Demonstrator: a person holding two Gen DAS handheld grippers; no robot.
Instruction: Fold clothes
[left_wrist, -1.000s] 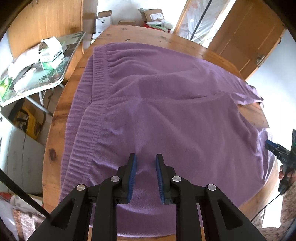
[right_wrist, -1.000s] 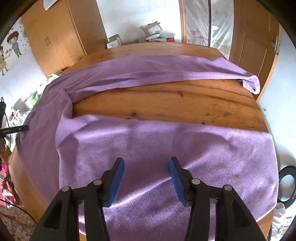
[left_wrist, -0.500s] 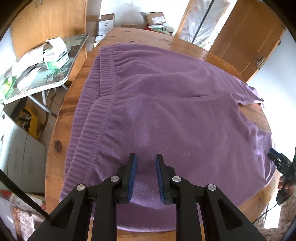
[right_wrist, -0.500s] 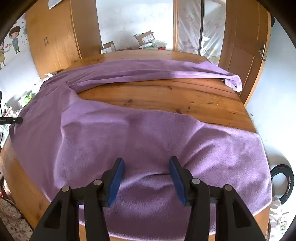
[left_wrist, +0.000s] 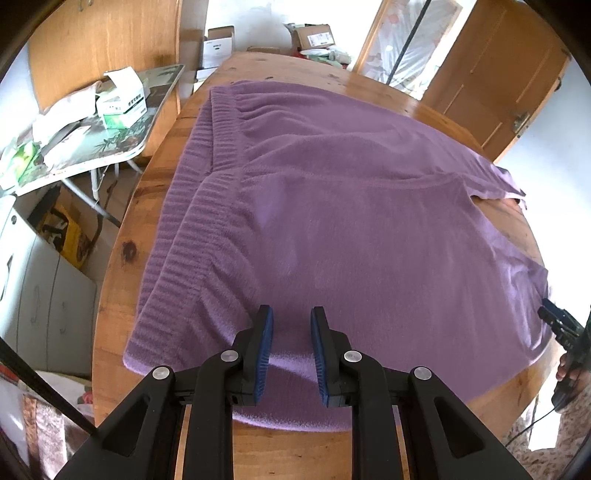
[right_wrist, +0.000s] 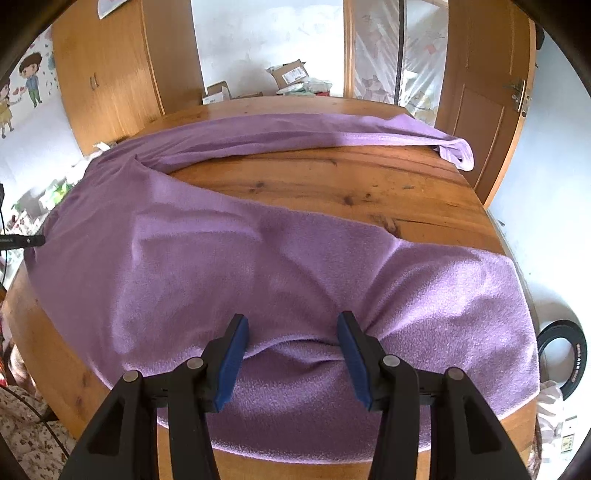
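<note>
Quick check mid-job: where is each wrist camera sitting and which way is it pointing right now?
Left wrist: sits behind the left gripper, angled down over the ribbed waistband end of the purple trousers; its jaws stand apart; the right gripper shows at the edge.
Right wrist: sits behind the right gripper, angled down over the near trouser leg; wide-open jaws show.
Shared: the same trousers, round wooden table, cardboard boxes.

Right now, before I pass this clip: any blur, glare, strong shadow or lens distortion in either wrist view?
Left wrist view: sharp, heavy fisheye bending of the table edge, dark corners, a bright washed-out wall at the right. Right wrist view: also sharp, same curvature; the purple garment shows soft shadows in its folds, and there is mild sheen on the bare wood.
</note>
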